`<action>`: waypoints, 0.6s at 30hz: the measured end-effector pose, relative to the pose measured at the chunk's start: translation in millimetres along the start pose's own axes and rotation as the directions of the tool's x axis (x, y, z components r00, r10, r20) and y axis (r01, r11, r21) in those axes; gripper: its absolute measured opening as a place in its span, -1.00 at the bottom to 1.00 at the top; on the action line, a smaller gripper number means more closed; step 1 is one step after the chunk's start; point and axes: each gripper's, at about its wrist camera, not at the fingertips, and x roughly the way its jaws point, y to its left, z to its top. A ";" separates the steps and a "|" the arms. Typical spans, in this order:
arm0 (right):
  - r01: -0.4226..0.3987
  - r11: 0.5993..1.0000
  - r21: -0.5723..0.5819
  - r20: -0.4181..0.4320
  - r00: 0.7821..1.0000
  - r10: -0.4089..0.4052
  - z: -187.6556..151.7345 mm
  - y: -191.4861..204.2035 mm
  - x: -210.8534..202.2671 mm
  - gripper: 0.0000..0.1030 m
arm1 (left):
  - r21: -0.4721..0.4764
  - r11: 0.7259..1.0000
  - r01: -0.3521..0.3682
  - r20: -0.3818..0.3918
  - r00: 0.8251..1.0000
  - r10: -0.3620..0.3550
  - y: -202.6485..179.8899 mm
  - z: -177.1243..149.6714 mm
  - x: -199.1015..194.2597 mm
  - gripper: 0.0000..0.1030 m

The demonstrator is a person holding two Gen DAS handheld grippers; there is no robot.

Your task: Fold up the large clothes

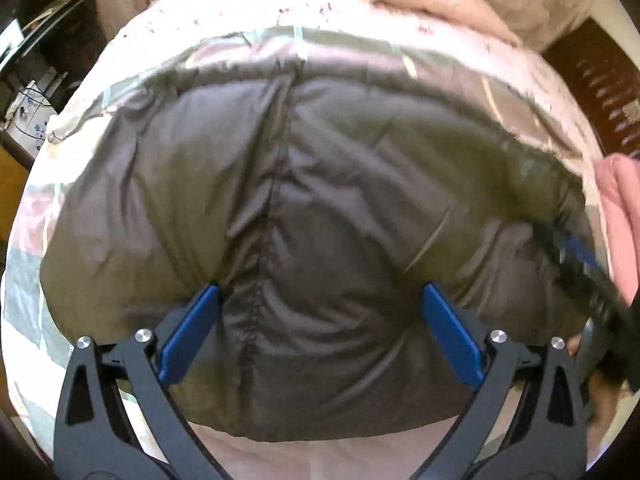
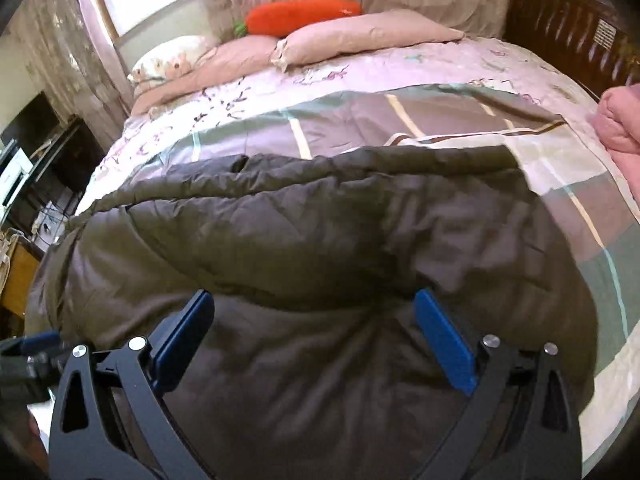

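Observation:
A large dark olive-grey puffer jacket lies spread on the bed, a centre seam running down it. It also fills the right wrist view, with a folded ridge along its far edge. My left gripper is open just above the jacket's near part, blue pads wide apart. My right gripper is open over the jacket too, and shows blurred at the right of the left wrist view. Neither holds any cloth.
The jacket lies on a patchwork quilt on the bed. Pillows and an orange carrot plush are at the far side. A pink garment lies at right. A dark wooden headboard stands beyond it. Furniture stands at left.

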 end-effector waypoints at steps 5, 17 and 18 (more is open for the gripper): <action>0.021 0.999 0.030 -0.015 1.000 -0.020 0.4 -24.4 2.9 0.95 | 0.029 0.999 -0.036 0.010 0.999 0.035 -20.9 10.4 6.3 0.96; 0.036 0.999 0.014 -0.072 0.997 -0.035 -4.7 -38.4 38.9 0.97 | -0.001 0.999 -0.051 -0.097 0.994 0.051 -13.2 14.6 57.3 0.96; 0.036 0.999 0.017 -0.075 0.997 -0.034 -4.8 -38.9 41.9 0.97 | -0.002 0.999 -0.051 -0.099 0.994 0.051 -12.7 15.3 60.0 0.96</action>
